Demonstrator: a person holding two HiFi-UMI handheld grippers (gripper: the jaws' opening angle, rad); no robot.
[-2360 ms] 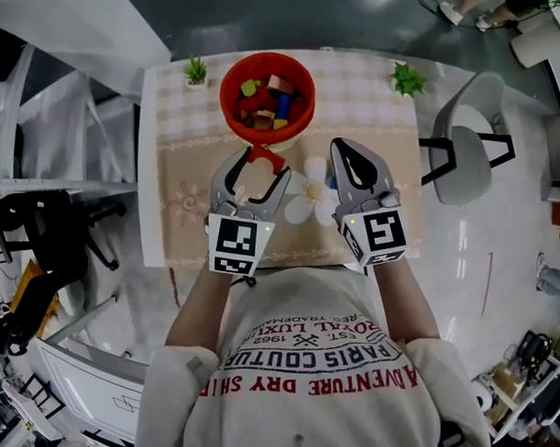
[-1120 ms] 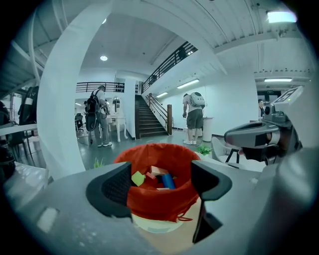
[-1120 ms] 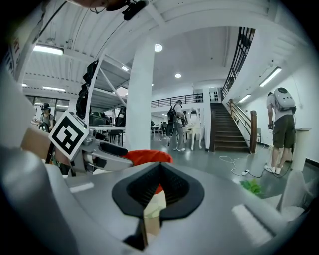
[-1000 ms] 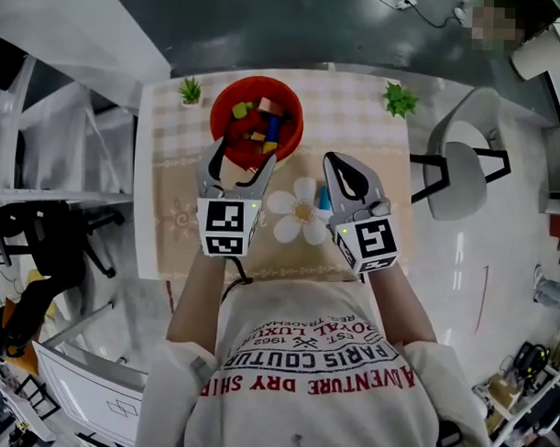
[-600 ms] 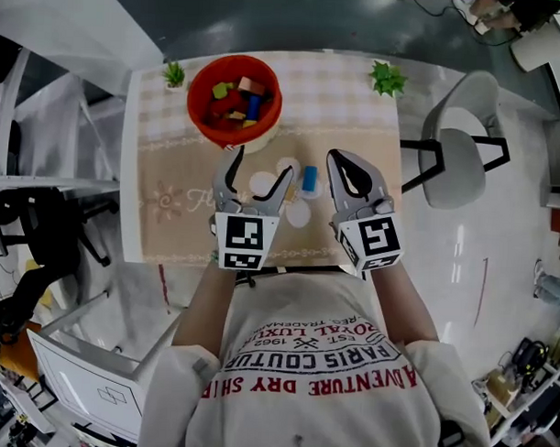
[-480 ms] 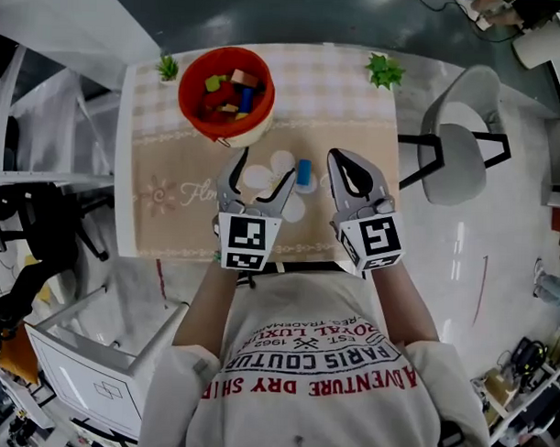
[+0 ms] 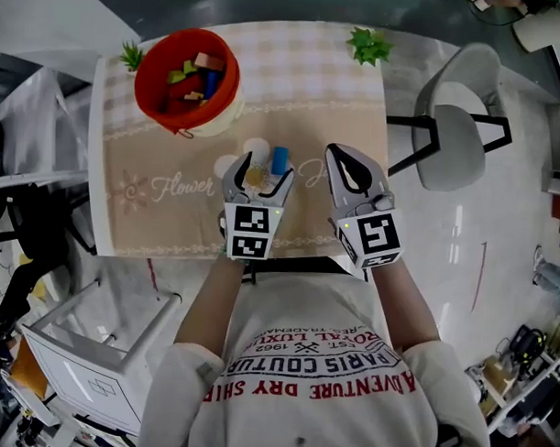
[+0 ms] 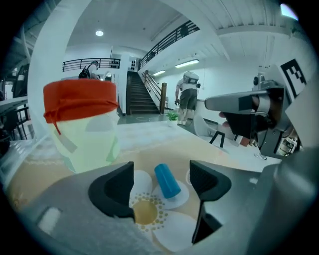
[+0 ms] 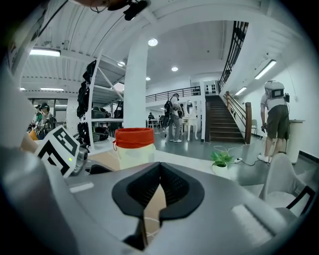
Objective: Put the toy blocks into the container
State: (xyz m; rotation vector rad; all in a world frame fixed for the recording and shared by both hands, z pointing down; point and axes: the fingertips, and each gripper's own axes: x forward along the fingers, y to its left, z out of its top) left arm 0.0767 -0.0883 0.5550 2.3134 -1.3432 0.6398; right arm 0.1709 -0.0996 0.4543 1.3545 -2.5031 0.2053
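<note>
A blue cylinder block (image 7: 280, 160) lies on the flower-print mat (image 7: 171, 187). In the left gripper view the blue cylinder block (image 8: 167, 182) rests on a white petal between and just beyond the jaw tips. My left gripper (image 7: 265, 168) stands wide around it, its jaws closing, and the pads do not touch it. The red-rimmed container (image 7: 184, 73) at the table's far left holds several coloured blocks. It also shows in the left gripper view as a red-topped container (image 8: 82, 129). My right gripper (image 7: 340, 156) hovers to the right, shut and empty.
Two small potted plants (image 7: 367, 45) (image 7: 132, 54) stand at the table's far corners. A grey chair (image 7: 457, 133) is to the right of the table. The table's near edge runs just under both grippers. People stand in the hall behind.
My left gripper has drawn back from the container's rim and now straddles the blue block. The view has shifted, so the container sits farther up-left. The right gripper has hardly moved.
</note>
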